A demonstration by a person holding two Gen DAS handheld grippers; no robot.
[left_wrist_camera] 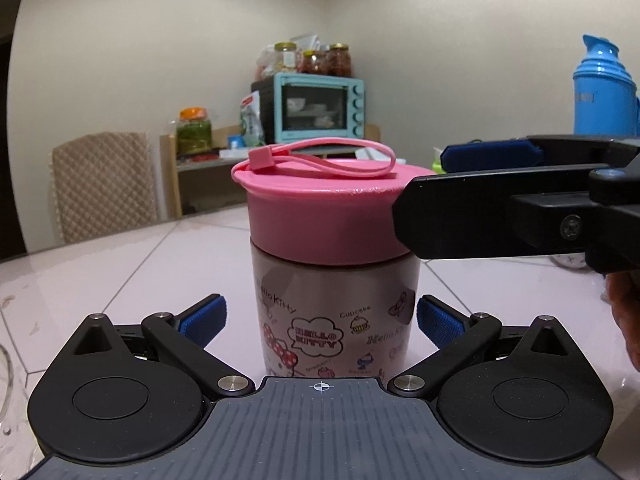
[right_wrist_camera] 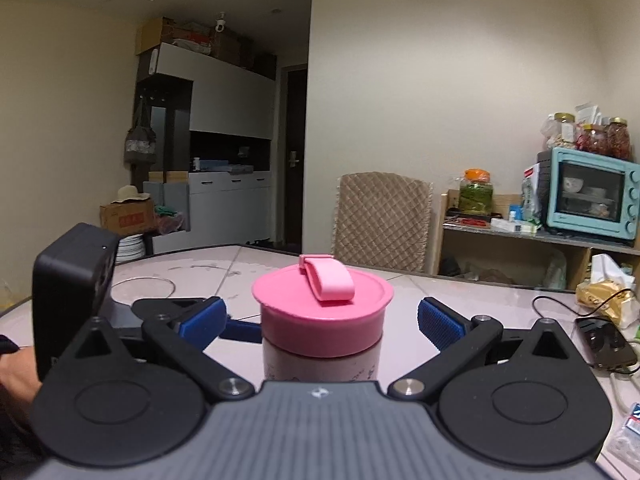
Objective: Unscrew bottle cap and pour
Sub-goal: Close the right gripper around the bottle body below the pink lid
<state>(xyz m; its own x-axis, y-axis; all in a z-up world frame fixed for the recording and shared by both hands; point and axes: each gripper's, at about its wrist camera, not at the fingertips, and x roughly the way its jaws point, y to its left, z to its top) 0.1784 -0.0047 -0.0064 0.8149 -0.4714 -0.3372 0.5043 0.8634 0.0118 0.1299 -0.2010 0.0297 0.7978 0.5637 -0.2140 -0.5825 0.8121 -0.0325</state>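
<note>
Two grippers frame one bottle (left_wrist_camera: 336,312), which stands upright on the pale tiled table (left_wrist_camera: 120,264) with its pink cap (left_wrist_camera: 320,220) screwed on. We start on the left: our left gripper (left_wrist_camera: 322,320) is spread wide, its blue pads (left_wrist_camera: 204,318) on either side of the printed body, low down, each showing a small gap from the wall, so we see no contact. The bottle sits dead centre between them, close in front of the palm. A pink strap (left_wrist_camera: 332,156) lies looped across the cap's top.

Moving right, our right gripper (right_wrist_camera: 320,320) is also spread open, level with the cap (right_wrist_camera: 322,316). Its pads (right_wrist_camera: 438,324) flank the cap with clear space on both sides, touching nothing. From the left wrist view, one of its black fingers (left_wrist_camera: 480,220) reaches in from the right and overlaps the cap's edge; we cannot tell whether it touches there. Farther right beyond that gripper, a phone (right_wrist_camera: 604,342) lies on the table.
</note>
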